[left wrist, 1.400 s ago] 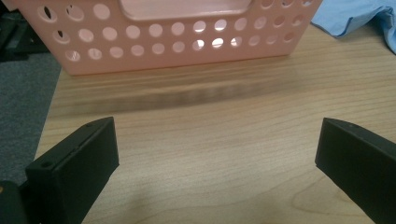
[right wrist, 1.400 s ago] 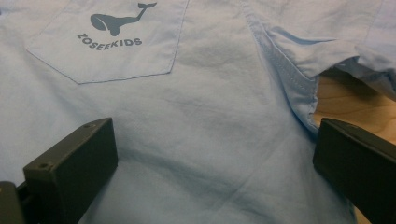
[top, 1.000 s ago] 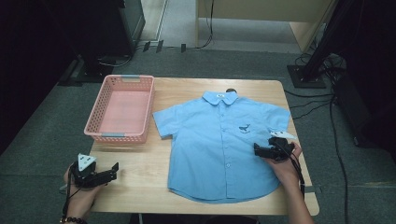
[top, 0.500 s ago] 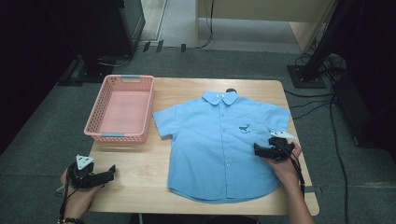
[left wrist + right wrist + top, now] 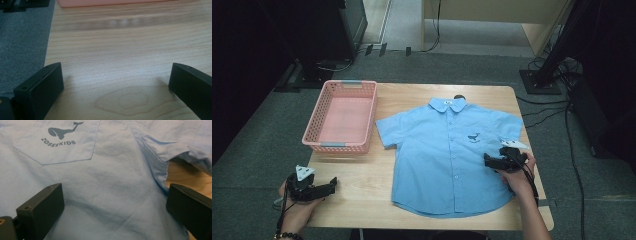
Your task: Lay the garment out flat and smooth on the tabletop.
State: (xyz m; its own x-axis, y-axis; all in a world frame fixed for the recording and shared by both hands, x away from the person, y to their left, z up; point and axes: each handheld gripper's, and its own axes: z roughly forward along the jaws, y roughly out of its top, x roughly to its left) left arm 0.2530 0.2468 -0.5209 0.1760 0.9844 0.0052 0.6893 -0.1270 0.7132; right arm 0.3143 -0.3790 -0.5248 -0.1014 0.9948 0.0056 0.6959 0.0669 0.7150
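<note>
A light blue short-sleeved shirt (image 5: 452, 155) lies flat on the wooden table (image 5: 362, 175), collar away from me, with a whale print on its chest pocket (image 5: 57, 142). My right gripper (image 5: 490, 161) hovers low over the shirt's right side below the sleeve, jaws wide open over the blue cloth (image 5: 112, 202) near the side seam. Over the table's front left corner is my left gripper (image 5: 331, 185), open, with bare wood (image 5: 117, 82) between its jaws.
A pink plastic basket (image 5: 339, 145) with nothing in it stands at the table's left, its rim (image 5: 105, 3) just ahead of the left gripper. Grey carpet (image 5: 22, 45) lies beyond the left table edge. Cables and stands (image 5: 542, 80) sit behind the table.
The left gripper has drifted slightly back toward the front left corner. The right gripper has stayed over the shirt's right side.
</note>
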